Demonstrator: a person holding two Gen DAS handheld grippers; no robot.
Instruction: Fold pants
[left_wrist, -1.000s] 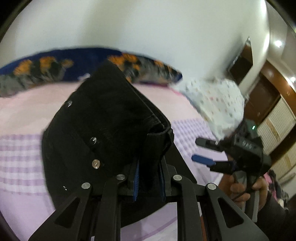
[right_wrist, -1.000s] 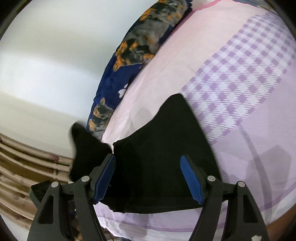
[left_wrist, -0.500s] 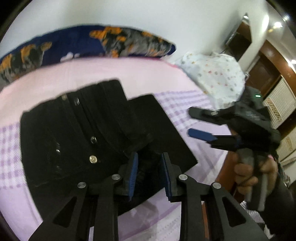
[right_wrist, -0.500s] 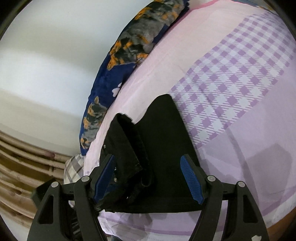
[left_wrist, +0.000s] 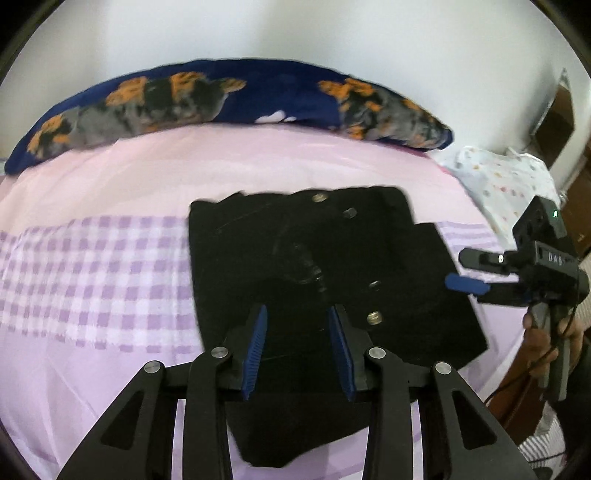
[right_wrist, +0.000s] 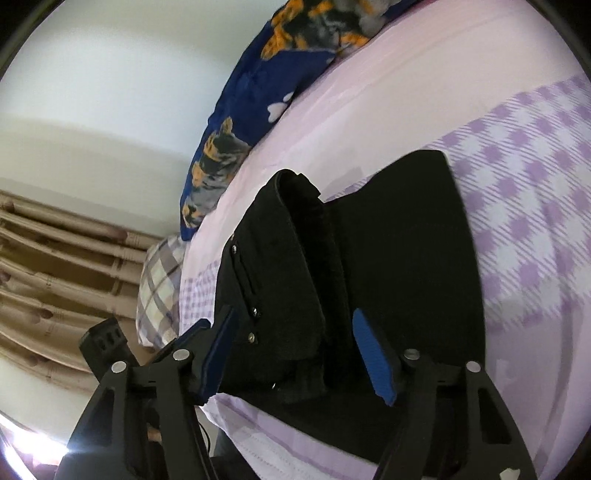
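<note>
Pants: black, folded into a flat stack on the bed, lying under and ahead of both pairs of jaws; metal buttons show on the top layer.
Upper fold: in the right wrist view a thicker folded band lies along the stack, running away from the jaws between the two pads' lines.
Left gripper: jaws at a narrow gap and just been opening; blue pads stand apart above the black cloth, nothing pinched between them.
Right gripper: jaws at a middling gap and just been closing; pads sit either side of the stack's near edge, not pressing on it as far as can be seen. In the left wrist view it hangs to the right of the left jaws, off the stack's right edge, held by a hand.
Pillow: navy with orange and grey dog print, far beyond the jaws along the wall.
Bedding: pink sheet with a lilac check band running left of the left jaws, beneath the pants.
</note>
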